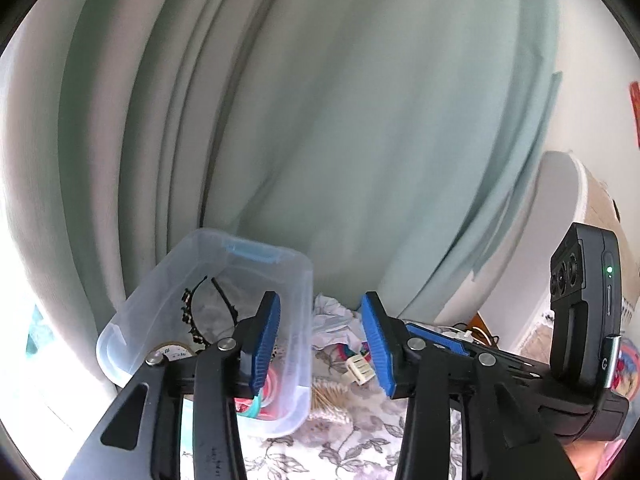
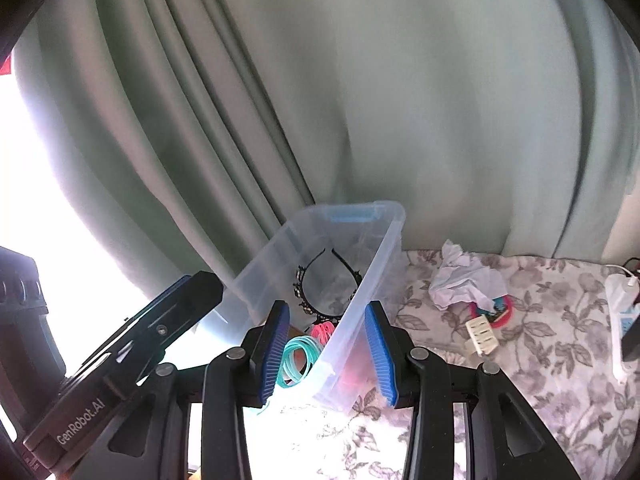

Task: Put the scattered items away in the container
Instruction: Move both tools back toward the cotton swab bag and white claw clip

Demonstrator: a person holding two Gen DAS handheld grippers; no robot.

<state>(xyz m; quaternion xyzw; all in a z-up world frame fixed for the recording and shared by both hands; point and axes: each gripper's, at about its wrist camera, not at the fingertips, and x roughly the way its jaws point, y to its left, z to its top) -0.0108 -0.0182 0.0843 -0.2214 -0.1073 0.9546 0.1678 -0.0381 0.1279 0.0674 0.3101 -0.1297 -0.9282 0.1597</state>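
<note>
The clear box (image 2: pixel 352 256) sits at the back edge of the flowery cloth (image 2: pixel 540 320), by the curtain (image 2: pixel 360 100). A black headband (image 2: pixel 320 280) lies inside. Both the left gripper (image 1: pixel 320 344) and the right gripper (image 2: pixel 328 352) gape apart, holding nothing.

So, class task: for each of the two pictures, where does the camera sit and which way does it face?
Left wrist: sits on the left tool, facing the curtain over the clear box; the right tool shows beside it.
Right wrist: sits on the right tool, facing the same box; the left tool shows.
Shared: box, curtain, crumpled tissue, white plug.
</note>
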